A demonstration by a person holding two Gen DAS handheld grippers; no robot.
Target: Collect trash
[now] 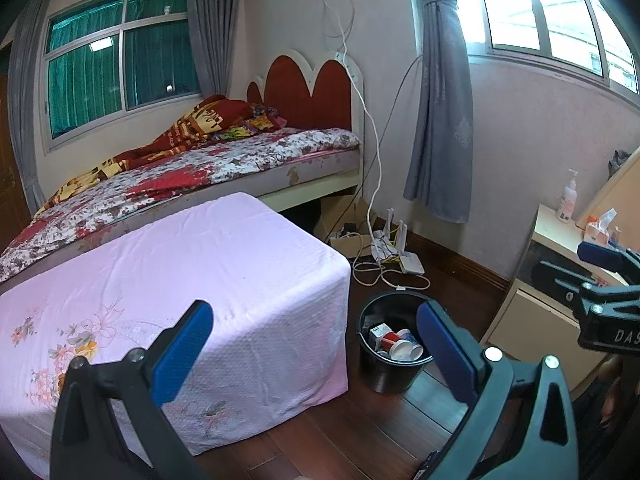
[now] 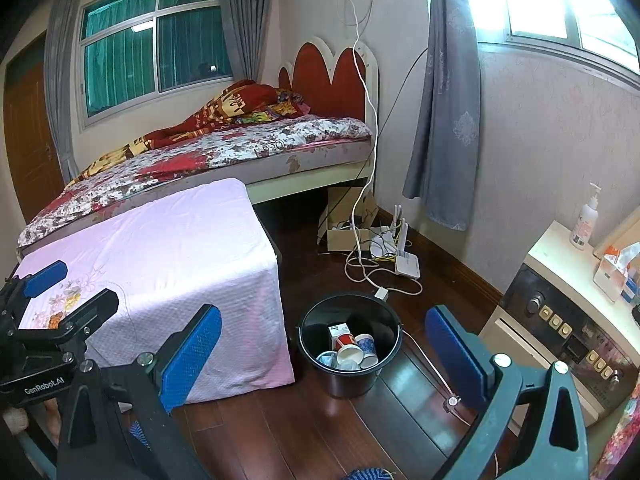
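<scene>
Both sets of fingers stand wide apart with nothing between the blue pads. My left gripper (image 1: 312,360) frames the corner of the pink-covered table (image 1: 180,280); my right gripper (image 2: 324,356) frames the black bucket (image 2: 390,344), which sits on the wood floor at about 12 o'clock from its fingertips, just right of the table.

The bucket holds the trash: paper cups (image 2: 352,354) lying tumbled together, and a small carton (image 2: 335,330) standing behind them. In the left view the bucket is at roughly 2 o'clock, partly behind the right-hand pad.

Step in hand, as I judge it: collection looks close to done, or I am between pickups. No loose trash shows on the table top or on the floor nearby. Next move calls for a scan for leftovers, swinging toward the cabinet (image 2: 560,256) at 3 o'clock, where a tissue pack (image 2: 616,268) and a pump bottle (image 2: 586,220) stand; neither reads as trash.

Hard to make out: the cup count, anything under the cups, and the floor beneath the bed. The cabinet top is cut off at the frame edge. Cables and a white router (image 2: 408,264) lie beyond the bucket, well apart from it.
</scene>
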